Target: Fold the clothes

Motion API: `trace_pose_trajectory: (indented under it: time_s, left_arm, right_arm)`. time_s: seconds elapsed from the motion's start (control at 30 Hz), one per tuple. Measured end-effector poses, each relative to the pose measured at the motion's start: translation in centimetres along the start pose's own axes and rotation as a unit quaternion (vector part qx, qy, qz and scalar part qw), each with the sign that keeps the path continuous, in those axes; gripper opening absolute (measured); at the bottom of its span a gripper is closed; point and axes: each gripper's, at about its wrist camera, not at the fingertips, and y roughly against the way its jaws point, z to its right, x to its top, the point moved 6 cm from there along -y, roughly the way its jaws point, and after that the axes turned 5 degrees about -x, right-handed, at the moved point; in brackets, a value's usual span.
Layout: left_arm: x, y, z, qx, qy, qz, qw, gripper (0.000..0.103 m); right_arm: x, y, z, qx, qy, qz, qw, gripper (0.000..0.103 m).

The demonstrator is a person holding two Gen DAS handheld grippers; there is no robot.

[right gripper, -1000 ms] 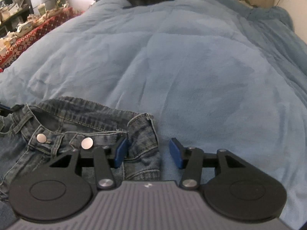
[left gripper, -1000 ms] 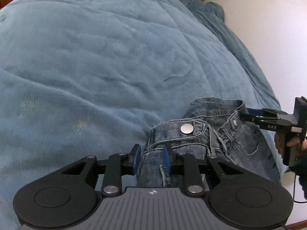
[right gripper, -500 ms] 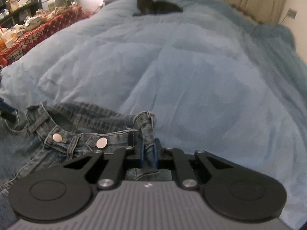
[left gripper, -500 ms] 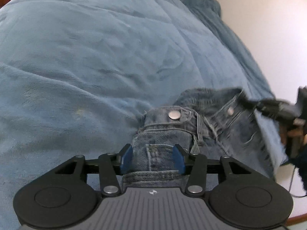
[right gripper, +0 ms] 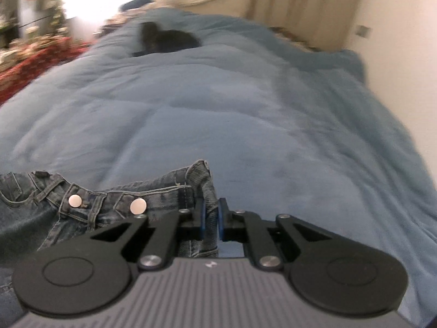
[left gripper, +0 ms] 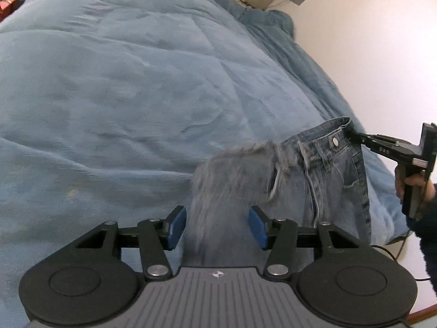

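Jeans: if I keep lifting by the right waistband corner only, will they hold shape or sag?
Probably sag: the jeans already hang limp from the right gripper, shut on the waistband. The left gripper is open around loose, blurred denim, so that side likely swings.

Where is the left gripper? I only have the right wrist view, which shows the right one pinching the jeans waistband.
Observer: The left gripper is open and its jaws have just been opening. Blurred denim of the jeans sits between the pads but is not pressed.
Operator: So only the right one holds them?
Observer: Yes. In the left wrist view the right gripper pinches the waistband end beside a metal button, and the jeans hang from there.
Operator: Who's on the right handle?
Observer: A hand in a dark sleeve grips it, past the blanket edge.
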Motion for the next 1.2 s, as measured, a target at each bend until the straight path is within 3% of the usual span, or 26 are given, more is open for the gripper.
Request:
trace_pose_trajectory:
  time_s: [0.1, 0.27, 0.37, 0.63, 0.8, 0.83, 0.87, 0.9, 1.03, 1.2]
  left_arm:
    - [-0.1, -1.6, 0.6, 0.002, -0.008, -0.006, 0.9999, 0.051]
    - [-0.2, -3.2, 1.3, -0.002, -0.007, -0.017, 0.9998, 0.051]
    - [0.4, -3.4, 1.7, 0.002, -0.016, -0.022, 0.9996, 0.051]
    - [4.0, -3.9, 2.5, 0.007, -0.035, -0.032, 0.9988, 0.051]
    - [6.1, -7.2, 2.5, -0.02, -0.023, -0.08, 0.9963, 0.054]
    - [6.5, -7.7, 2.3, -0.02, -0.013, -0.078, 0.9966, 0.043]
    - [6.7, -7.9, 2.1, -0.02, -0.007, -0.073, 0.9971, 0.022]
    - [6.9, -8.0, 2.1, -0.019, -0.002, -0.069, 0.9974, 0.014]
    - [7.2, -6.5, 3.5, -0.015, -0.021, -0.02, 0.9995, 0.011]
    - [8.0, 0.1, 6.8, 0.002, -0.076, 0.067, 0.9948, 0.011]
  right_arm:
    - [-1.1, -0.3, 2.8, -0.019, -0.017, -0.013, 1.0, 0.009]
    - [-4.3, -1.6, 1.7, -0.021, 0.021, -0.053, 0.998, 0.009]
    - [-5.0, -1.5, 1.7, -0.012, 0.009, -0.055, 0.998, 0.009]
    - [-5.0, -2.0, 2.4, 0.011, -0.03, -0.055, 0.998, 0.009]
    - [-4.6, -2.0, 2.5, 0.016, -0.043, -0.049, 0.998, 0.01]
    - [-4.5, -2.0, 2.5, 0.017, -0.045, -0.047, 0.998, 0.01]
    - [-4.4, -1.8, 2.5, 0.018, -0.046, -0.045, 0.998, 0.01]
    - [-4.2, -1.7, 2.5, 0.018, -0.047, -0.043, 0.998, 0.01]
    - [-2.8, -0.4, 2.2, 0.024, -0.057, -0.023, 0.998, 0.009]
    - [1.7, 3.3, 1.2, 0.047, -0.052, 0.033, 0.997, 0.009]
